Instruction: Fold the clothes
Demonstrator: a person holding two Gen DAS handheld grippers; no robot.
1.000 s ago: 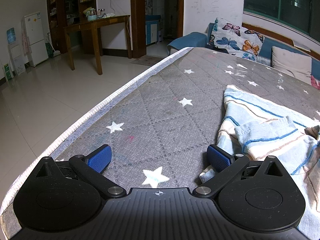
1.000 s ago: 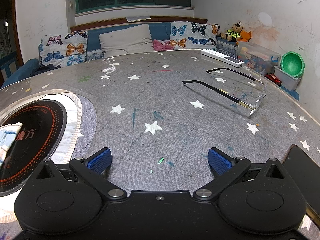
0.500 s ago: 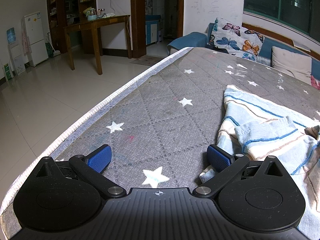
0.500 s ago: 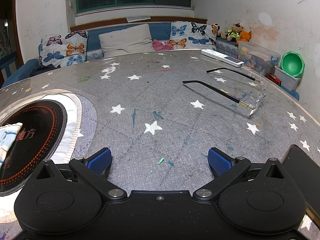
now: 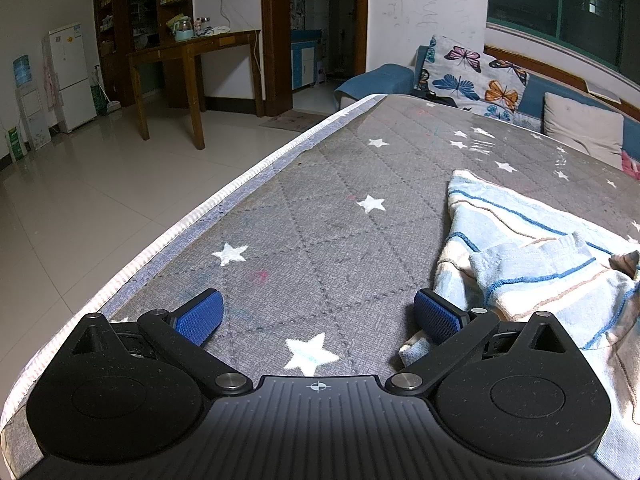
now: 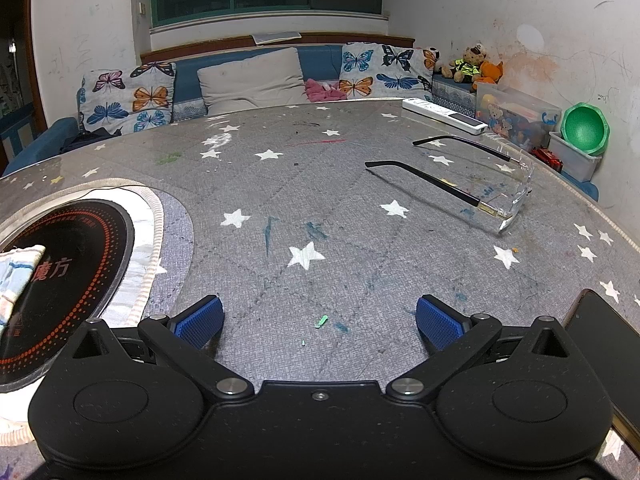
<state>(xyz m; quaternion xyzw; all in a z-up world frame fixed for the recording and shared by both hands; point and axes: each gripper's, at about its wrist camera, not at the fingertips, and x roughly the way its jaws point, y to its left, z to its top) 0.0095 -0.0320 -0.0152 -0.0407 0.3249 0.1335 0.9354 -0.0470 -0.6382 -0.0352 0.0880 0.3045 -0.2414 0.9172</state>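
Nothing has moved: both jaws gape empty over the star-print grey table (image 5: 320, 216), sofa (image 6: 248, 76) behind.

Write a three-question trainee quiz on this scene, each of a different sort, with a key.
1. True or false: the left gripper is shut on the striped garment.
2. Which lies ahead and right of the right gripper? A) scissors B) eyeglasses C) mug
3. Fill in: a corner of the garment rests on a black round ___.

Key: 1 false, both grippers are open; 2 B; 3 disc.
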